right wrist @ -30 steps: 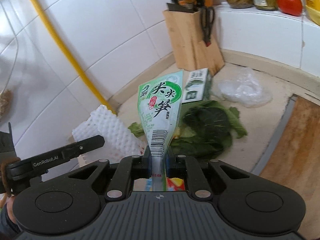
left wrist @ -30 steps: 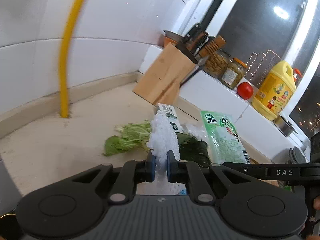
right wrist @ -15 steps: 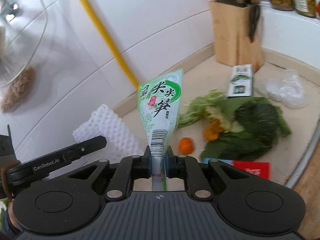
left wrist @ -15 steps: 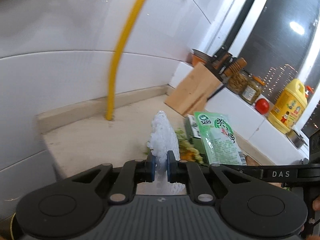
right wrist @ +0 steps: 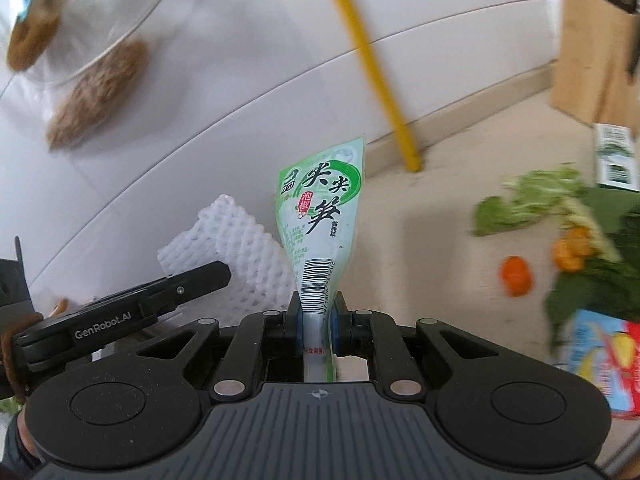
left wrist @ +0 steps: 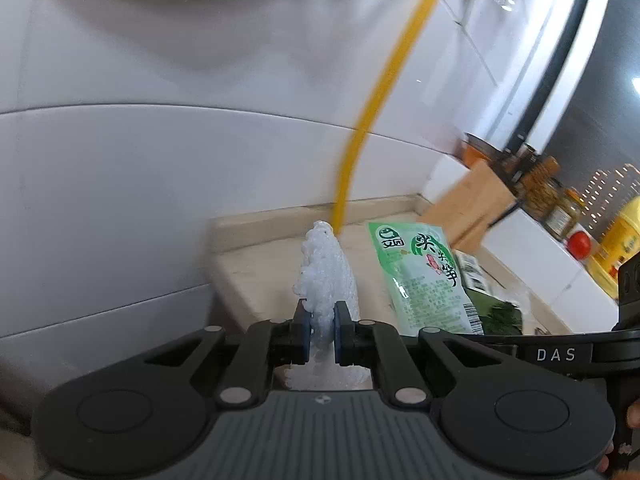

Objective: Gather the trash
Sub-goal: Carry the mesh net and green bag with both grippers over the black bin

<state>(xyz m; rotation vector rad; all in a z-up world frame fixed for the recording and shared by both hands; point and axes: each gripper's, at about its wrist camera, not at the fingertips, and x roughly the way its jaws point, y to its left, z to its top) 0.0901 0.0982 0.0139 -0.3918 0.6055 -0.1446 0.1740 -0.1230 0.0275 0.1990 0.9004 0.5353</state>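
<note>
Gripping trash in both hands above a kitchen counter [left wrist: 256, 280]: the left gripper [left wrist: 320, 330] has its jaws clamped on a white foam net [left wrist: 326, 276], which stands upright from the pads at the centre of the left wrist frame, its long axis running straight out along the fingers. The right gripper [right wrist: 316, 326] is clamped on the barcode end of a green snack packet [right wrist: 320, 216], which likewise rises lengthwise from the jaws at mid-frame. The two loads sit just beside each other, the foam net to the left of the snack packet in both views. No bin shows in either picture, so where the pair must travel cannot be told. Scraps not yet gathered lie toward the right of the right wrist frame: leafy greens [right wrist: 532, 200], an orange peel piece [right wrist: 518, 276], a small green carton [right wrist: 614, 152] at the right edge and a red and blue wrapper [right wrist: 600, 352] at lower right, all nearer the right gripper than the left. A yellow pipe [right wrist: 376, 64] runs down the tiled wall behind
</note>
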